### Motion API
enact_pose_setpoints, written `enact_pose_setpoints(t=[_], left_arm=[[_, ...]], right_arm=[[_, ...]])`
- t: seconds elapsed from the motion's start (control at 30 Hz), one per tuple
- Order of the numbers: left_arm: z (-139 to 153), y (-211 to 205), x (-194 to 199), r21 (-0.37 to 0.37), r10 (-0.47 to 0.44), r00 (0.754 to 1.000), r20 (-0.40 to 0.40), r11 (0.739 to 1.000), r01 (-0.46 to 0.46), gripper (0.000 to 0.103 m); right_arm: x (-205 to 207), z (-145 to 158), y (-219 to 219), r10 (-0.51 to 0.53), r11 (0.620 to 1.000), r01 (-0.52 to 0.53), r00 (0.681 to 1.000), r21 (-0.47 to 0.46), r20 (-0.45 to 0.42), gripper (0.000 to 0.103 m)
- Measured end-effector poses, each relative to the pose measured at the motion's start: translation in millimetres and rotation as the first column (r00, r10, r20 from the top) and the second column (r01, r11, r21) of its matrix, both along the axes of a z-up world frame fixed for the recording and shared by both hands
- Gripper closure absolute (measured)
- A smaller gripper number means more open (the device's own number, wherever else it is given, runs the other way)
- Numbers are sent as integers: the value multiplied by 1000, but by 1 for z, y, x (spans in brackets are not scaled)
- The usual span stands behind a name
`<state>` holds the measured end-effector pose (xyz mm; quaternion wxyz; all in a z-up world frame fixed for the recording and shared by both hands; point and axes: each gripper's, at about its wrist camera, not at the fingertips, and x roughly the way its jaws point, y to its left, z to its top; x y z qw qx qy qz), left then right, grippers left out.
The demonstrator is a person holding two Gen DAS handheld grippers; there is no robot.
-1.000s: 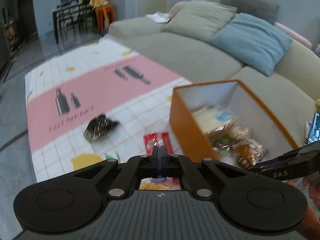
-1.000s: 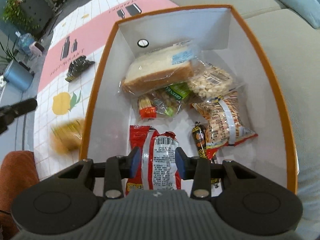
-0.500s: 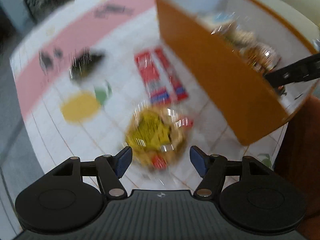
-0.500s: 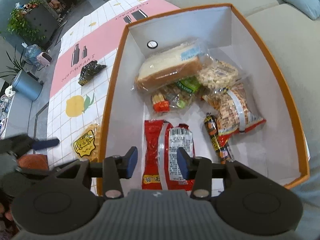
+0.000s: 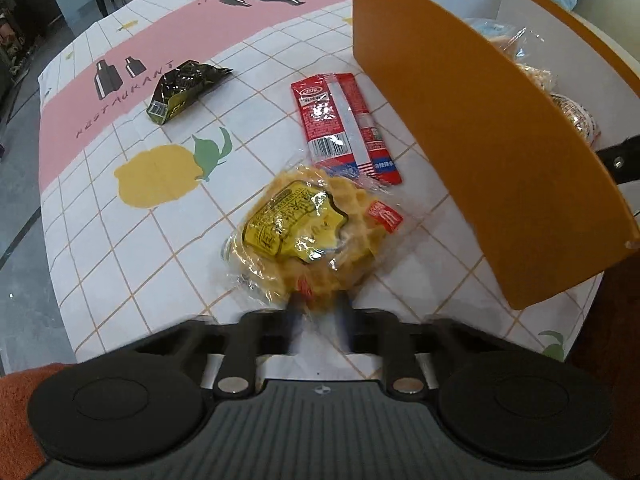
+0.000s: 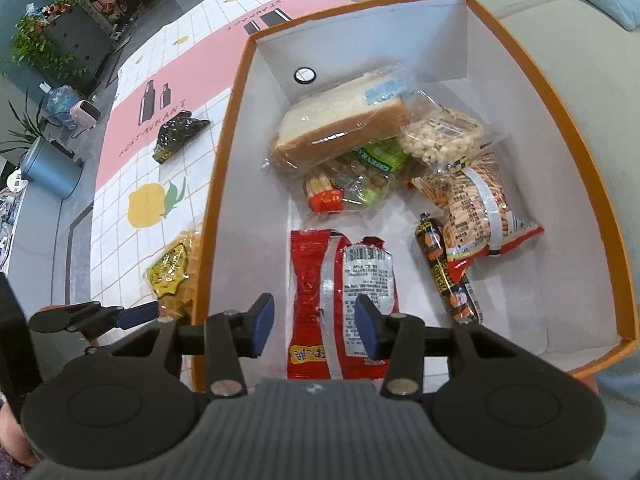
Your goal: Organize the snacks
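Note:
A yellow waffle pack (image 5: 312,232) lies on the patterned mat beside the orange box (image 5: 472,120). My left gripper (image 5: 318,306) has its blurred fingers narrowed on either side of the pack's near edge. The pack also shows in the right wrist view (image 6: 172,276), with the left gripper (image 6: 138,314) at its near end. My right gripper (image 6: 314,330) is open and empty above the box (image 6: 600,216), over a red snack pack (image 6: 340,292). The box holds bread (image 6: 340,124), nuts, crackers and a sausage stick.
A red sachet (image 5: 344,124) and a dark green packet (image 5: 182,88) lie on the mat (image 5: 120,208) left of the box. A grey sofa (image 6: 580,52) is behind the box. A grey bin (image 6: 48,168) stands on the floor at far left.
The left gripper was shut and raised, then opened over the waffle pack and has now come down with its fingers closing on the pack's near edge. The right gripper stayed open over the box.

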<state>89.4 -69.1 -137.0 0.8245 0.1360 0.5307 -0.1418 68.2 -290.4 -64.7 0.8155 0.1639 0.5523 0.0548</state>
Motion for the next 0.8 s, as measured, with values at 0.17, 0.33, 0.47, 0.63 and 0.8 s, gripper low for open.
enact_pose_setpoints(t=[0.17, 0.33, 0.47, 0.63, 0.8], left_arm=[[20, 5, -4, -43, 16, 999, 49, 999, -13, 100], [50, 6, -3, -100, 35, 996, 86, 995, -26, 103], [80, 3, -4, -168, 40, 992, 122, 986, -19, 103], [124, -6, -7, -243, 19, 978, 208, 970, 33, 103], [156, -18, -10, -243, -28, 959, 283, 965, 100, 103]], right_arm=[[-2, -6, -6, -18, 1000, 18, 1000, -17, -14, 59], [-5, -5, -9, -20, 1000, 20, 1000, -25, 2, 59], [-12, 5, -7, 18, 1000, -18, 998, -2, 55, 59], [-26, 25, 4, 113, 993, -117, 981, 18, 155, 59], [-39, 48, 20, 220, 969, -240, 944, 55, 246, 59]])
